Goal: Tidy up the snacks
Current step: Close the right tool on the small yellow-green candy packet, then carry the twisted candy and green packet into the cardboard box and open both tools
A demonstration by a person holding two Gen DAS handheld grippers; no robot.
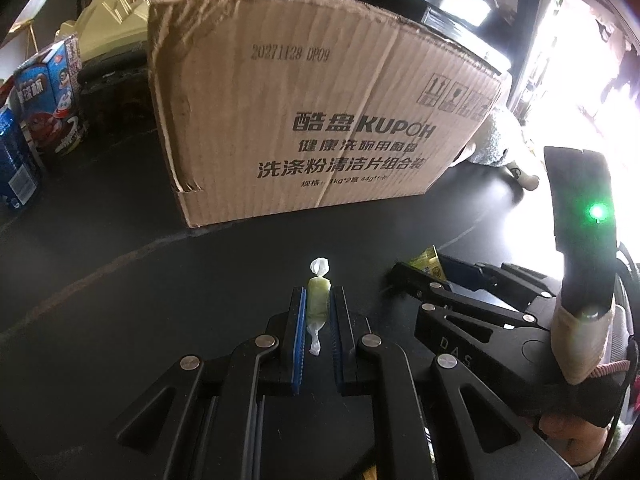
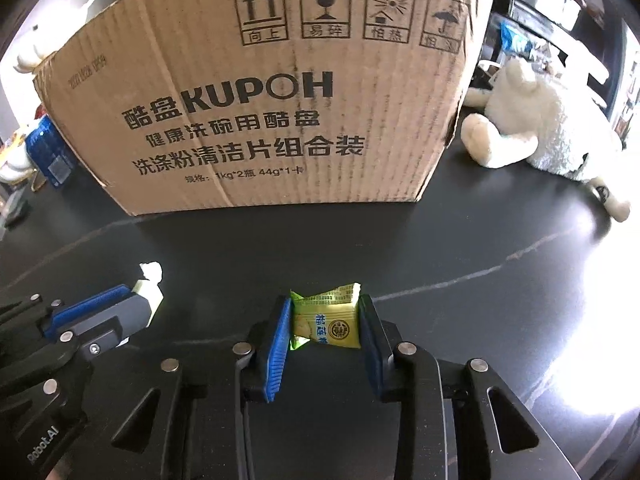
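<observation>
Matt corrugated cardboard box (image 2: 256,92), glossy black tabletop (image 2: 460,248), fluffy plush toy (image 2: 536,120), shiny foil snack pkt (image 2: 326,322).

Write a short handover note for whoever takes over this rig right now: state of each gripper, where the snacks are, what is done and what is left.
Left gripper: shut on a green twist-wrapped candy, just over the black table.
Right gripper: shut on a yellow snack packet; pads press both its sides, low at the table.
Cardboard box stands right behind both grippers; its inside is not visible.
More snack boxes stand left of the box; a plush toy lies to its right.
Done: both items gripped.
Left: probably lift them and place them in the box, then sort the rest.
</observation>
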